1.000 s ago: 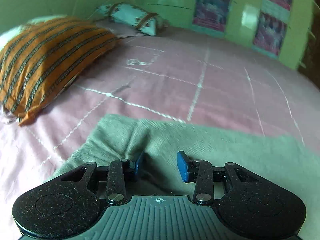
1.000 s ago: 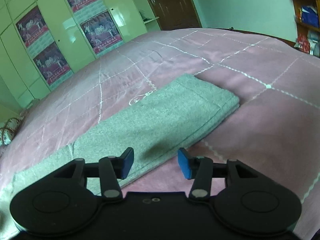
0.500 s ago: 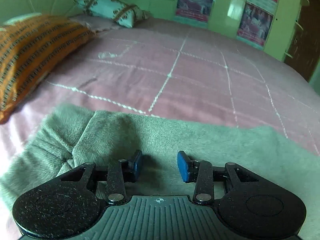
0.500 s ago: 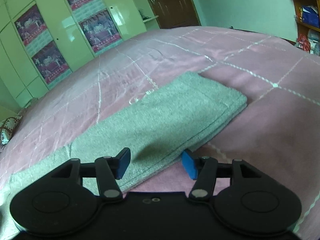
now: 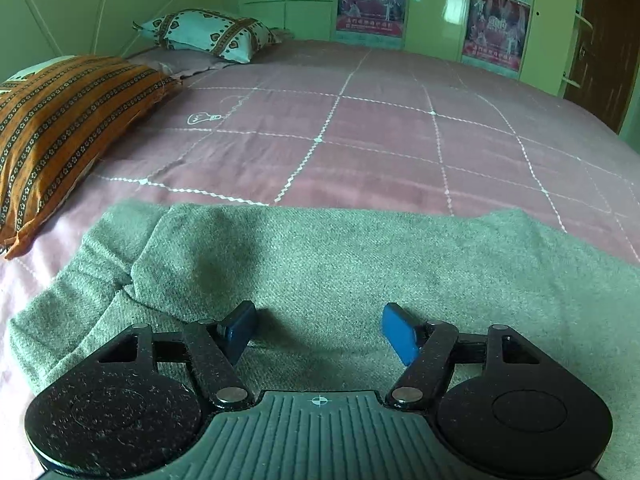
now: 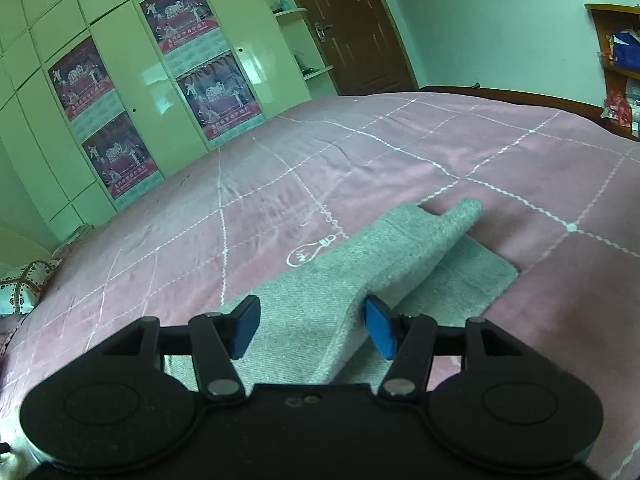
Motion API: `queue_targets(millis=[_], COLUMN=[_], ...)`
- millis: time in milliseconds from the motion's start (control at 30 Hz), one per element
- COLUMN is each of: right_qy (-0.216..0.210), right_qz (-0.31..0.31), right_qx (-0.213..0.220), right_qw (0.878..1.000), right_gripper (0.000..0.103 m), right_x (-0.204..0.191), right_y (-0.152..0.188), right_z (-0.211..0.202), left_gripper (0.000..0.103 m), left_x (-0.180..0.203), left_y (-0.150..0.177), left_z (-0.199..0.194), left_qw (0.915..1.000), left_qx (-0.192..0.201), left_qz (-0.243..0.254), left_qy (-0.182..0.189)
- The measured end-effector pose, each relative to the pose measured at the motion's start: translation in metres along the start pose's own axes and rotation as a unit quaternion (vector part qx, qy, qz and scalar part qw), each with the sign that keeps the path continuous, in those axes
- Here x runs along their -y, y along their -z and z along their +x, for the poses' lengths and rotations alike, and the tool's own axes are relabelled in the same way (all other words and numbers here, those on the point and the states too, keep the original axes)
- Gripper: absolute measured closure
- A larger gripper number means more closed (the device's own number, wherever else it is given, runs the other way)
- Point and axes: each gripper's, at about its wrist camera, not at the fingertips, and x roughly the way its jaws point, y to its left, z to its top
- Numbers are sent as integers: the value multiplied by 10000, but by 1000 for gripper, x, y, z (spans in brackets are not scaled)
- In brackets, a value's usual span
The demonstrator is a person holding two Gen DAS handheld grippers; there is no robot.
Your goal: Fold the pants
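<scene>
Grey pants (image 5: 360,264) lie folded lengthwise across the pink bedspread (image 5: 380,140), with the bunched waist end at the left. My left gripper (image 5: 320,330) hovers low over them; its jaws are opening and the pads press on nothing. In the right wrist view the leg end's upper layer (image 6: 400,248) stands tented above the lower layer (image 6: 472,276). My right gripper (image 6: 312,330) is open around that raised layer. Its right pad (image 6: 378,330) sits at the layer's folded edge, and cloth spreads past the left pad (image 6: 244,328).
An orange striped pillow (image 5: 52,132) and a white patterned pillow (image 5: 208,34) lie at the bed's head. Pale green wardrobes with posters (image 6: 120,80) stand along the bed's far side. A brown door (image 6: 348,28) and a wooden shelf (image 6: 620,68) are beyond the foot.
My left gripper has slid right along the pants and its jaws have spread wide. At the right gripper, the upper layer of the leg end has lifted off the lower one.
</scene>
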Motion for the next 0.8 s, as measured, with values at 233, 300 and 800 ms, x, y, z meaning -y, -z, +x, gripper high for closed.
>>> queue_targets(millis=[233, 300, 800], right_qy=[87, 126, 979], right_qz=[-55, -181, -984], right_qx=[14, 26, -607], right_qw=[9999, 9998, 9885], right_gripper=[52, 50, 49], right_x=[6, 8, 25], right_y=[-4, -6, -10], right_z=[4, 9, 56], left_gripper=[32, 31, 24], left_x=[-2, -2, 64], left_y=[0, 1, -14], left_z=[1, 2, 33], left_qw=[10000, 10000, 9979], left_qx=[-18, -10, -185], left_qz=[-6, -9, 497], left_qy=[30, 28, 382])
